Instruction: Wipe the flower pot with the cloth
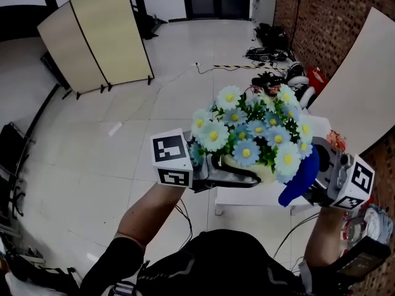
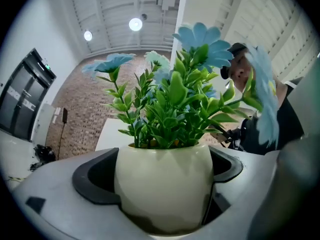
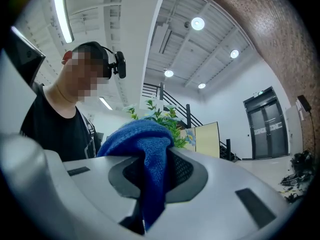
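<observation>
A cream flower pot (image 1: 259, 171) with green leaves and blue daisy-like flowers (image 1: 247, 130) is lifted in the air in front of me. My left gripper (image 1: 237, 172) is shut on the pot (image 2: 163, 184), whose round body fills the space between the dark pads (image 2: 92, 179). The right gripper (image 1: 311, 180) is shut on a blue cloth (image 1: 299, 176), which hangs beside the pot's right side. Seen from the right gripper view, the cloth (image 3: 145, 169) bunches between the jaws, with the plant's leaves (image 3: 161, 115) just behind it.
A white table (image 1: 259, 197) stands below the pot. A brick wall (image 1: 333, 23) runs along the right, with cables and gear (image 1: 271, 54) on the floor at its foot. A folding beige screen (image 1: 95, 36) stands at far left on the pale floor.
</observation>
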A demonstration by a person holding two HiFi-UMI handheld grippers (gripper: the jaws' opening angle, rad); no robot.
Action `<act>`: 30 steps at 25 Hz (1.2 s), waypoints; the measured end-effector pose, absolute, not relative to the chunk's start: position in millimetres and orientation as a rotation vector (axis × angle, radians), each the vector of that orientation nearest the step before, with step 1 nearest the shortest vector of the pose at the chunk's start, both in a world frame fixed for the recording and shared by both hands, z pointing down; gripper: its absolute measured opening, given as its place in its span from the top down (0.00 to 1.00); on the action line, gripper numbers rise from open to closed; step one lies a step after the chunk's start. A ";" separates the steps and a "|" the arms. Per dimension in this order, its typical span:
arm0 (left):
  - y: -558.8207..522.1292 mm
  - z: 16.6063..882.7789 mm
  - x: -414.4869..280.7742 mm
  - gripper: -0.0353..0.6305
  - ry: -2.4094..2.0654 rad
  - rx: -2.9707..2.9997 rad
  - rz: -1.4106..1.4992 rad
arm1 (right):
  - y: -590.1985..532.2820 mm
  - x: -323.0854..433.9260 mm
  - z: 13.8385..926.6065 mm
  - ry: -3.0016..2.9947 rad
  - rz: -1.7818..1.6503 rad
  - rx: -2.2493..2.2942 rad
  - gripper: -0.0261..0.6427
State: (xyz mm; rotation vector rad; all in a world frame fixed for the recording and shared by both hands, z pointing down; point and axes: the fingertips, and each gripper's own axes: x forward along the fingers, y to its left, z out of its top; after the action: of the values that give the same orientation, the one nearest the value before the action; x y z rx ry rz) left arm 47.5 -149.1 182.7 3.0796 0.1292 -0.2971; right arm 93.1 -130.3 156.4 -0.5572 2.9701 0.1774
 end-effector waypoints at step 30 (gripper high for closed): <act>-146.2 174.2 35.2 0.13 0.181 3.034 -0.380 | -198.1 81.9 184.8 2.994 -0.033 -0.540 0.89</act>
State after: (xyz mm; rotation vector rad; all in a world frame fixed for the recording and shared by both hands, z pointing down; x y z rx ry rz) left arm 35.2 -146.2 174.2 3.0339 0.1809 -0.3798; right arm 81.9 -198.1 184.8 -0.5399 2.9941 -0.0331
